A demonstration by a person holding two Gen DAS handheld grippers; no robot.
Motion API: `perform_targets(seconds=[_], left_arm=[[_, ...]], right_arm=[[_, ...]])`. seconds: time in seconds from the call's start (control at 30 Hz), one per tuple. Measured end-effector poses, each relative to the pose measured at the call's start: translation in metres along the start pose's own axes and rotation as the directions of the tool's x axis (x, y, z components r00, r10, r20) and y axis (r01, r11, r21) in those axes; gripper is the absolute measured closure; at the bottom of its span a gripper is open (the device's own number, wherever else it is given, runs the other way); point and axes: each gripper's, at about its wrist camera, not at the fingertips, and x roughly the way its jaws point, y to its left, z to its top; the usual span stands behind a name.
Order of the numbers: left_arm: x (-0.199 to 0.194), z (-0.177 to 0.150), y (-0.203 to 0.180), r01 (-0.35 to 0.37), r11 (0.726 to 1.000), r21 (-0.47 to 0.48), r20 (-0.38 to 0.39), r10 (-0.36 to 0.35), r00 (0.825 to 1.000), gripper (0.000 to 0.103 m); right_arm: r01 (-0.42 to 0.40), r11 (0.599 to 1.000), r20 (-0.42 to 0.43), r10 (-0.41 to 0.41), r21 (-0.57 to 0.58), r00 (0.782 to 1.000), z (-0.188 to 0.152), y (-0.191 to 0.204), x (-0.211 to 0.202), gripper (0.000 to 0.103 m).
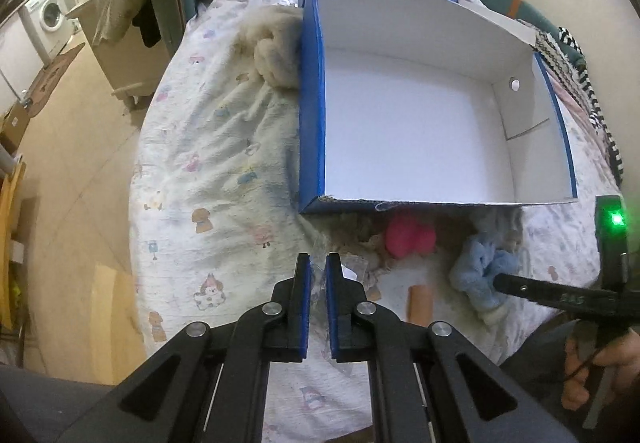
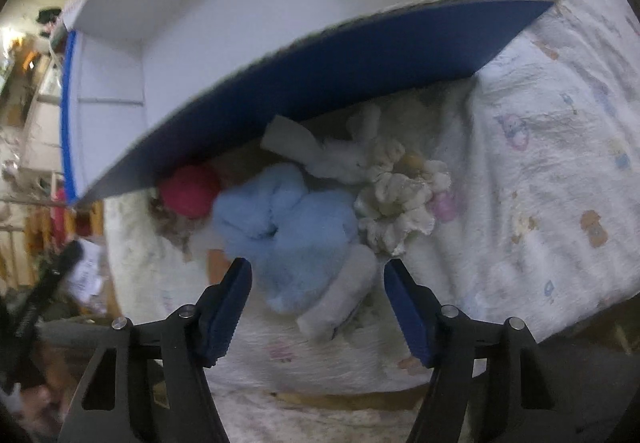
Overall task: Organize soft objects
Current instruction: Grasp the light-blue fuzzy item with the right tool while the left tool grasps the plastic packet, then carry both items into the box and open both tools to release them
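Cartoon-print bedsheet covered the bed you worked over, rumpled, pale with small animal figures.

Nearest your left gripper: jaws were nearly together, a narrow gap between the blue pads, with crinkled clear plastic lying just past them; whether the pads pinched it could not be told.

Your right gripper was spread wide, nothing between the pads. Its fingers straddled the near end of the light blue plush, apparently not touching it, though the view was blurred.

Just beyond the blue plush: a pink plush to its left, tucked against the box wall; a cream ruffled piece to its right, touching it; a white plush behind, close under the box edge.

Further out, the blue box sat open on the sheet, white inside, nothing in it. A beige fluffy bundle lay against its outer left wall.

Far left: a washing machine.
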Motion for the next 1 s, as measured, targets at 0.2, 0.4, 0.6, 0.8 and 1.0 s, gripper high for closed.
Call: perform_targets(seconds=[0.2, 0.4, 0.6, 0.8, 1.0], left_arm=[[0.011, -0.003, -0.009, 0.009, 1.000, -0.008, -0.001, -0.009, 1.000, 0.096], [0.010, -0.004, -0.011, 0.011, 1.000, -0.006, 0.003, -0.011, 1.000, 0.096], [0.009, -0.004, -0.011, -0.010, 1.000, -0.014, 0.004, 0.010, 1.000, 0.096], [-0.002, 0.000, -0.012, -0.008, 1.000, -0.022, 0.034, 0.009, 0.999, 0.096], [-0.026, 0.020, -0.022, 0.010, 1.000, -0.011, 0.106, -0.009, 0.994, 0.096]], right_arm=[[0.041, 0.999, -0.052, -0.042, -0.022, 0.998, -0.004, 0.016, 0.030, 0.042], [0.043, 0.998, -0.019, -0.043, -0.044, 0.999, -0.009, 0.024, 0.034, 0.063], [-0.062, 0.993, 0.022, 0.065, -0.102, 0.998, -0.024, 0.043, 0.004, 0.068], [-0.203, 0.965, 0.067, 0.217, -0.163, 0.974, -0.033, 0.060, -0.045, 0.068], [-0.252, 0.941, 0.161, 0.291, -0.224, 0.943, -0.023, 0.058, -0.103, 0.068]])
